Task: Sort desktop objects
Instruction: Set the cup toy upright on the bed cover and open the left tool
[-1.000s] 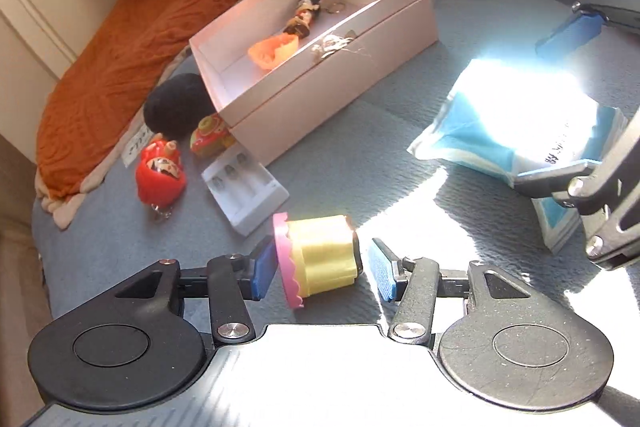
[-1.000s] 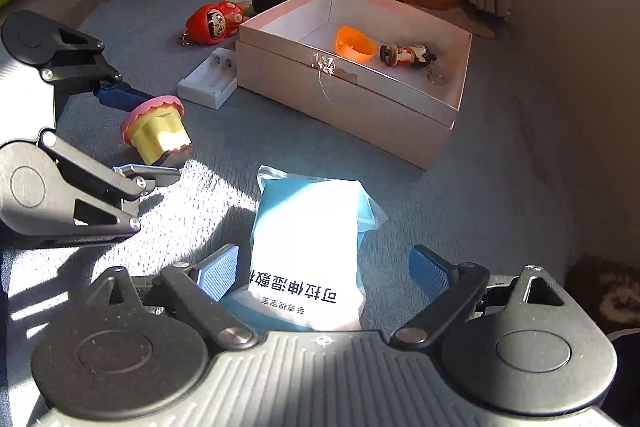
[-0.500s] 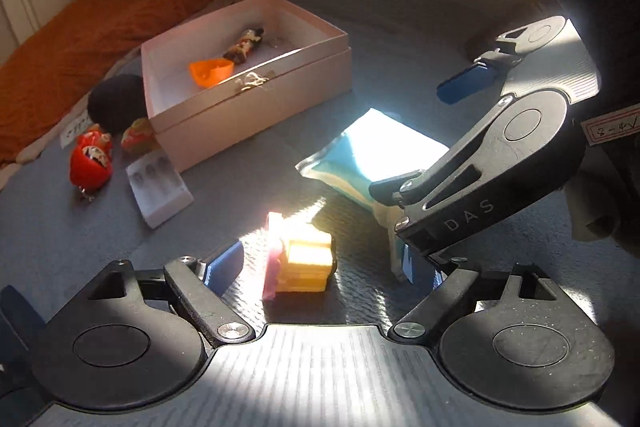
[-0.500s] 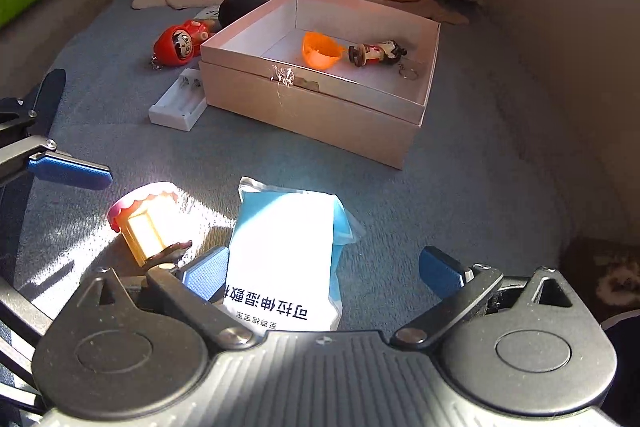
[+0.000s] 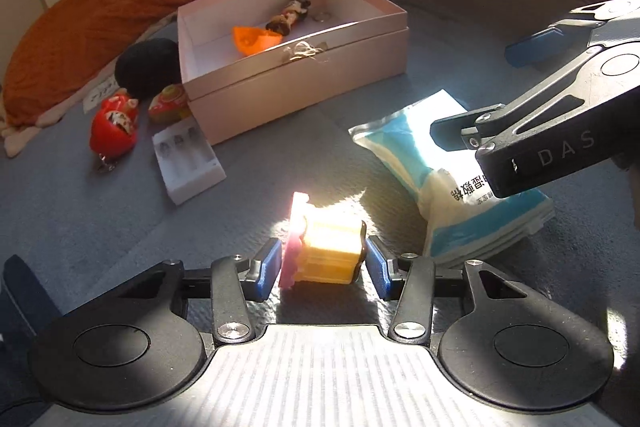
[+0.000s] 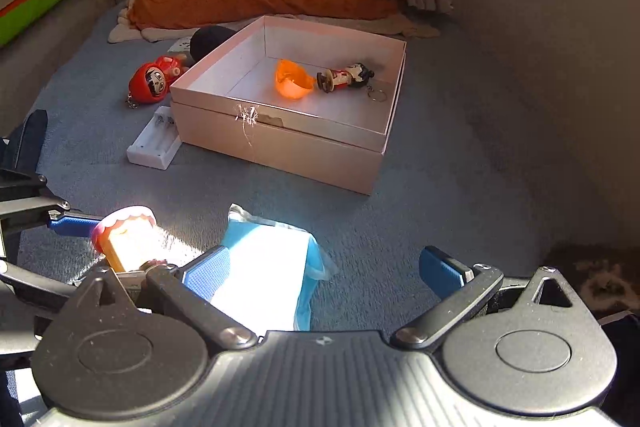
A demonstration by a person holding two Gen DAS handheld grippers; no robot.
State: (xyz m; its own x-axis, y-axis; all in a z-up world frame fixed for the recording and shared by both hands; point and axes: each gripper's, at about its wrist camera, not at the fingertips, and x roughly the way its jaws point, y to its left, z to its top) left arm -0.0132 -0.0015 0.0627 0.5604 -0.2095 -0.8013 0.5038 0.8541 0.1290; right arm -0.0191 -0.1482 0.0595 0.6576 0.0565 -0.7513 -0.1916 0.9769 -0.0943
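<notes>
Left wrist view: left gripper [image 5: 323, 269] closed in on a yellow toy cupcake with pink frilled rim [image 5: 326, 251], lying on its side on the grey-blue fabric surface [image 5: 100, 211]; blue pads touch or nearly touch both ends. Behind: open pale pink cardboard box [image 5: 304, 95] holding an orange plastic shell [image 5: 250, 40] and a small figurine keychain [image 5: 289, 17]. Beside the box's left end: red daruma doll [image 5: 114, 129], white battery holder [image 5: 188, 165], black round object [image 5: 147, 67]. Right gripper [image 5: 496, 95] reaches in from the right above a blue-and-white plastic packet [image 5: 444, 179].

Right wrist view: right gripper [image 6: 322, 273] spread wide; left pad over the packet [image 6: 264, 267], right pad well clear of it. Cupcake [image 6: 128, 241] just left, between the left gripper's fingers [image 6: 72, 225]. Box [image 6: 280, 143] beyond.
</notes>
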